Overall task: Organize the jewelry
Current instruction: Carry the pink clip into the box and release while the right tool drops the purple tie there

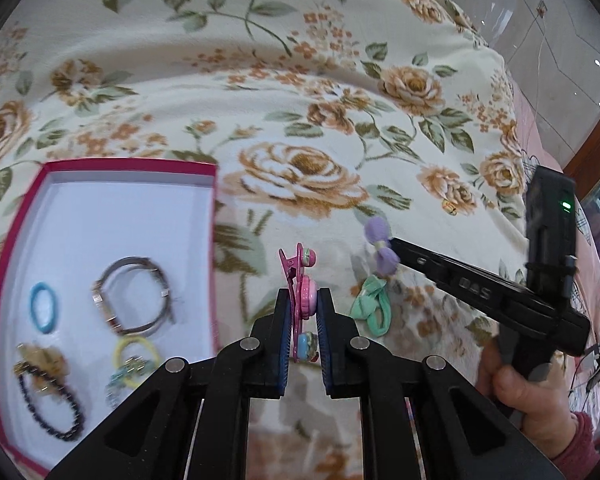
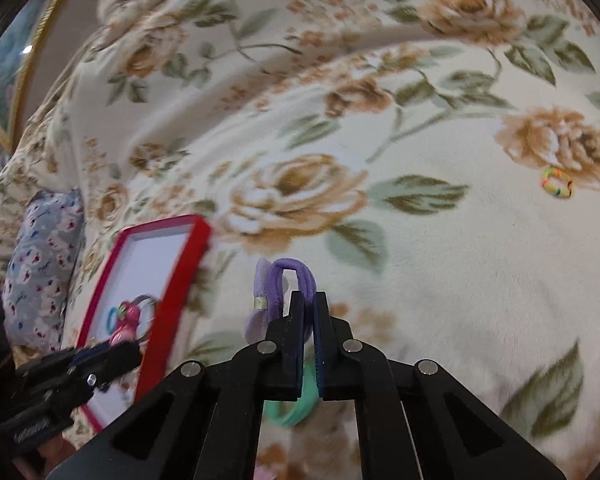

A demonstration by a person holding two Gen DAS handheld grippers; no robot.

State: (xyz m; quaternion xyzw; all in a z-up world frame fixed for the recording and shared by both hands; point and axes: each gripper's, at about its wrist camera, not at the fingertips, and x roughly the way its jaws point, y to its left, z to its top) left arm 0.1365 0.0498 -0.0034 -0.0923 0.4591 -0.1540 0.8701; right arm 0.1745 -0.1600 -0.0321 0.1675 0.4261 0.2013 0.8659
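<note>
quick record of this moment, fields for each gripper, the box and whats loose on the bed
left gripper: shut on pink hair clip
right gripper: shut on purple bow hair tie
red box: open on floral blanket, holds blue hair tie, bangles, yellow hair tie, dark bead bracelet
loose on blanket: green bow hair tie, multicolour ring

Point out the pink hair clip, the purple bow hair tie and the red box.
pink hair clip (image 1: 302,292), left wrist view, round middle ornament.
purple bow hair tie (image 2: 300,274), right wrist view, elastic loop.
red box (image 1: 214,200), left wrist view, right wall.
</note>
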